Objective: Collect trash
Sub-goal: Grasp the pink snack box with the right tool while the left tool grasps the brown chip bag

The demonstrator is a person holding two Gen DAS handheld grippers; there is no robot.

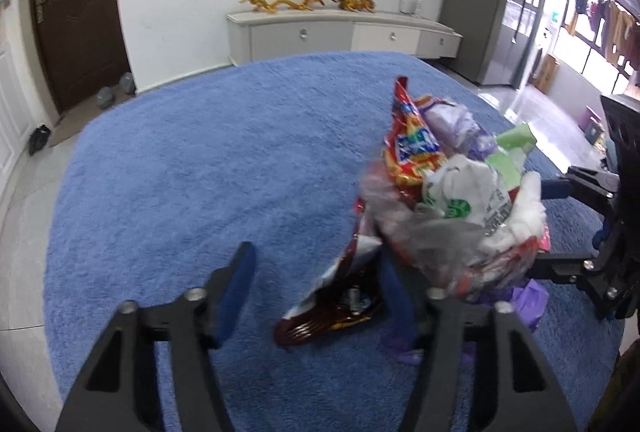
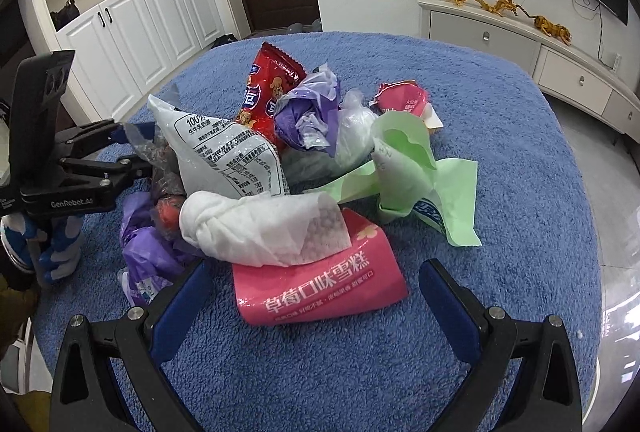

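My left gripper [image 1: 320, 280] stands spread around a dark snack wrapper [image 1: 340, 300], pads not pressing; my right gripper [image 2: 312, 284] is spread at the pink wrapper [image 2: 320, 288]. The trash pile [image 2: 280, 160] lies heaped on the blue rug [image 2: 520, 192].

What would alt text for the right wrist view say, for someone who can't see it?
A trash pile sits on a blue rug: a pink wrapper, white tissue, green paper, and a red packet. The right gripper is open around the pink wrapper, and the left gripper reaches in from the left.
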